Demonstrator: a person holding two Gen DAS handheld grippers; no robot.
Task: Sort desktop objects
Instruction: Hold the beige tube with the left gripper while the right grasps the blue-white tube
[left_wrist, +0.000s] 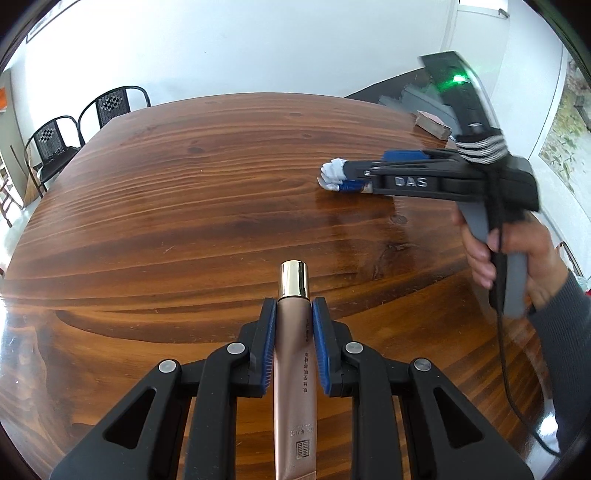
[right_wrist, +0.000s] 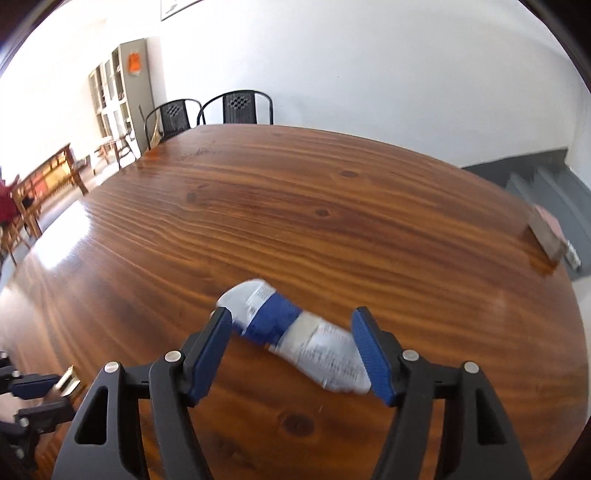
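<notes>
My left tongs (left_wrist: 294, 343) are clamped on a rose-gold cosmetic tube (left_wrist: 293, 373), the blue pads pressing both of its sides. The tube runs lengthwise between the fingers, and its shiny gold cap (left_wrist: 294, 278) sticks out past the fingertips, above the wooden worktop (left_wrist: 184, 206).

My right tongs (right_wrist: 291, 354) stand wide. A white tube with a blue band (right_wrist: 291, 332) sits slantwise between them: its lower end is right against the right-hand pad (right_wrist: 371, 358), its upper end just beside the tip of the left-hand pad (right_wrist: 210, 354), and I cannot tell whether either pad presses on it. The picture is blurred there. From the left wrist view I see those right tongs (left_wrist: 332, 177) side-on, with the white end of that tube showing at the tips, low over the worktop, and a hand (left_wrist: 517, 258) in a grey sleeve gripping the handle.

A small brownish block (left_wrist: 432, 123) lies near the far right edge of the worktop, well apart from both tubes. 2 black chairs (left_wrist: 85, 125) stand beyond the far left corner.
</notes>
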